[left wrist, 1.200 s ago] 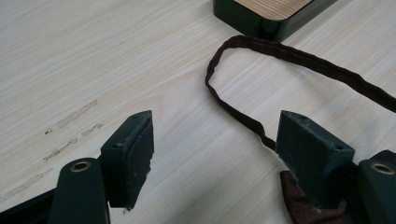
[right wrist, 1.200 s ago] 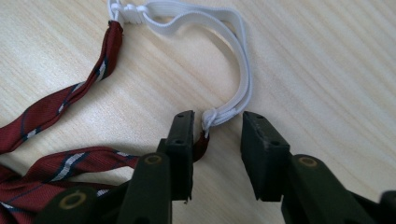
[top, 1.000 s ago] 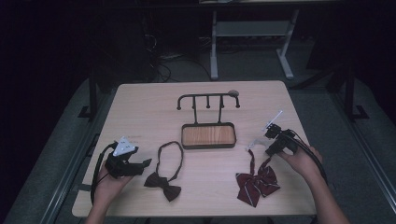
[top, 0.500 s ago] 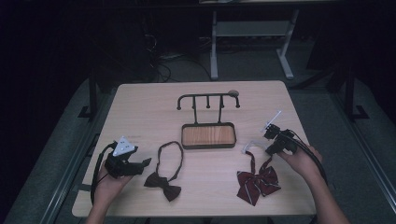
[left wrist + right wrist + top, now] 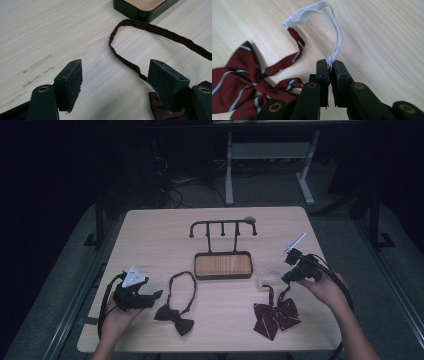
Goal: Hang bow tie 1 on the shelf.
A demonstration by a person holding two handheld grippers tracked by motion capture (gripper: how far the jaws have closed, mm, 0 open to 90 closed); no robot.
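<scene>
A dark red striped bow tie (image 5: 276,316) lies at the front right of the table, and its white elastic band (image 5: 267,276) rises from it. My right gripper (image 5: 286,278) is shut on that band. In the right gripper view the jaws (image 5: 331,66) pinch the white elastic (image 5: 337,42), and the striped bow (image 5: 244,82) trails to the left. A dark brown bow tie (image 5: 174,319) with a looped strap (image 5: 182,287) lies front left. My left gripper (image 5: 155,296) stands open just left of it. In the left gripper view the strap (image 5: 130,62) runs between the open jaws (image 5: 116,85) without touching the pads.
A black hook rack (image 5: 222,225) rises from a wood-lined tray (image 5: 222,265) at the table's centre, and the tray's corner (image 5: 140,10) shows in the left gripper view. A desk frame stands on the floor behind the table.
The right gripper has closed on the white elastic and lifted it slightly, pulling the striped bow tie's strap up. The left hand has stayed put.
</scene>
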